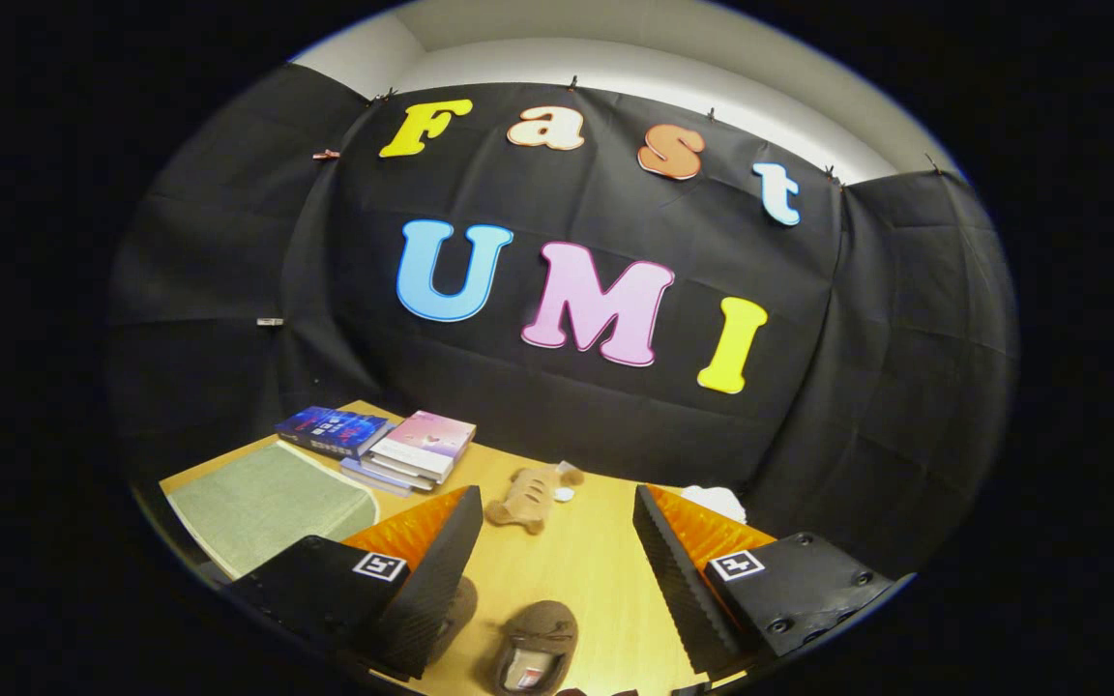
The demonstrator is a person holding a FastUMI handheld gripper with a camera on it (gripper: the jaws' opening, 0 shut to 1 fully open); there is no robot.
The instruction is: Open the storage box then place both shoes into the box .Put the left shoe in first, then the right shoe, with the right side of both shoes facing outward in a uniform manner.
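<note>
- Tongs (557,570) stand wide apart and empty above the pale wooden worktop (596,570).
- One brown fuzzy slipper (536,650) lies between your fingers; a second brown shape (455,604) peeks from behind the left finger.
- Find the storage box first, then grip its lid squarely.

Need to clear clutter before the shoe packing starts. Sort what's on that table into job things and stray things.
Job:
brown shoe between the open gripper fingers
second shoe, partly hidden behind one finger

Lying about:
stack of books
green mat
plush toy
white object, too hidden to identify
</note>
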